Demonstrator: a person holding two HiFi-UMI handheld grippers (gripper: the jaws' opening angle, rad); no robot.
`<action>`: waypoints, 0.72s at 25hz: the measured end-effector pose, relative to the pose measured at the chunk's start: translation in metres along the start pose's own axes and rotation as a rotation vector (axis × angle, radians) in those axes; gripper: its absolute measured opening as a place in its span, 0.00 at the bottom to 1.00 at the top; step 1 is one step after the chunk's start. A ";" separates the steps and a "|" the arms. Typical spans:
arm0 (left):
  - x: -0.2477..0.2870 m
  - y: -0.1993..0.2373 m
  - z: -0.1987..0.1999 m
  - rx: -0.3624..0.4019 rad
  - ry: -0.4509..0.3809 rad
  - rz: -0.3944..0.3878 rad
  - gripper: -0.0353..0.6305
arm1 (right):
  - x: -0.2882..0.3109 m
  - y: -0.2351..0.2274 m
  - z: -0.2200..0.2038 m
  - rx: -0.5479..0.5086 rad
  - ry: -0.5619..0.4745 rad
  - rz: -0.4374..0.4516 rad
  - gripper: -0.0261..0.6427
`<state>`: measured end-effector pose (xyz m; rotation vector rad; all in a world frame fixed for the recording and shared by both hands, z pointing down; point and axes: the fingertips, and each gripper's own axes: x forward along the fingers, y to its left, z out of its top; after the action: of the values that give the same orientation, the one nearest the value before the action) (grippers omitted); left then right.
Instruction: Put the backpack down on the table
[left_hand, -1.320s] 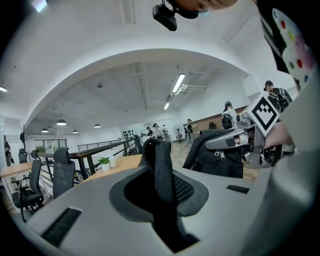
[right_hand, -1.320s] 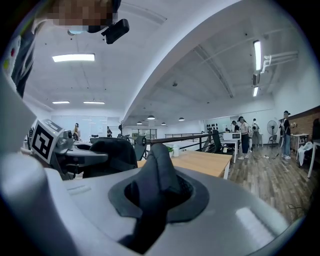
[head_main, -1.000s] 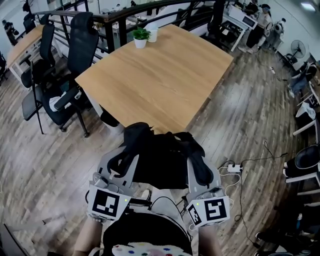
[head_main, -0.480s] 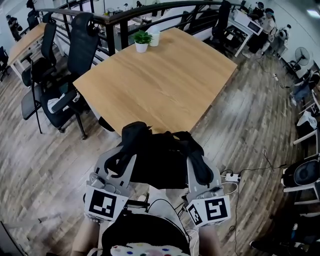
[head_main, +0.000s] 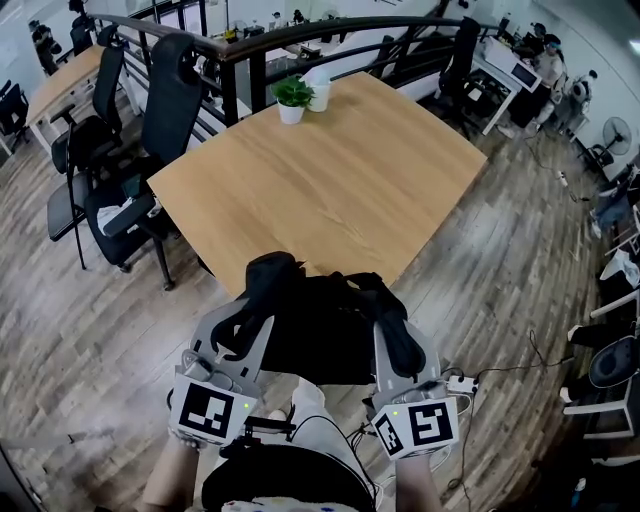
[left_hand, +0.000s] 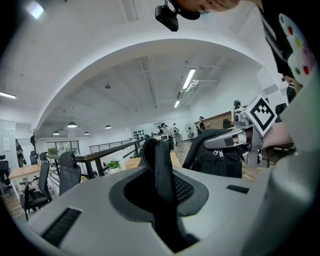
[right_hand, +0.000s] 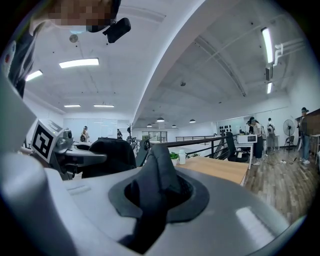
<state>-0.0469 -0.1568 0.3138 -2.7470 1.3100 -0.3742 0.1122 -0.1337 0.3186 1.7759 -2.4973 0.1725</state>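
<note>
A black backpack (head_main: 320, 322) hangs in the air between my two grippers, its far side over the near corner of the wooden table (head_main: 330, 180). In the head view my left gripper (head_main: 243, 322) is shut on the left shoulder strap (head_main: 262, 288), and my right gripper (head_main: 393, 340) is shut on the right shoulder strap (head_main: 400, 345). In the left gripper view the strap (left_hand: 159, 170) runs up between the grey jaws, with the bag's body (left_hand: 215, 156) to the right. The right gripper view shows its strap (right_hand: 161, 175) pinched the same way, the bag (right_hand: 107, 156) to the left.
A potted plant (head_main: 292, 97) and a white cup (head_main: 320, 92) stand at the table's far edge. Black office chairs (head_main: 150, 130) are left of the table, a dark railing (head_main: 250, 45) behind it. A power strip with cables (head_main: 462, 384) lies on the floor at right.
Both grippers and the backpack have moved forward toward the table; the bag now reaches over its near corner. The grips on the straps are unchanged.
</note>
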 end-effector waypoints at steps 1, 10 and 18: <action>0.006 0.002 -0.001 -0.012 0.003 0.006 0.14 | 0.005 -0.004 0.000 0.002 0.000 0.005 0.13; 0.062 0.025 -0.003 -0.065 0.022 0.058 0.14 | 0.053 -0.045 0.002 0.009 0.007 0.047 0.13; 0.106 0.055 -0.013 -0.025 0.033 0.123 0.14 | 0.107 -0.073 -0.003 0.032 0.000 0.070 0.13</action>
<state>-0.0274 -0.2736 0.3364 -2.6738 1.4930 -0.3980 0.1462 -0.2573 0.3379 1.7012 -2.5723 0.2186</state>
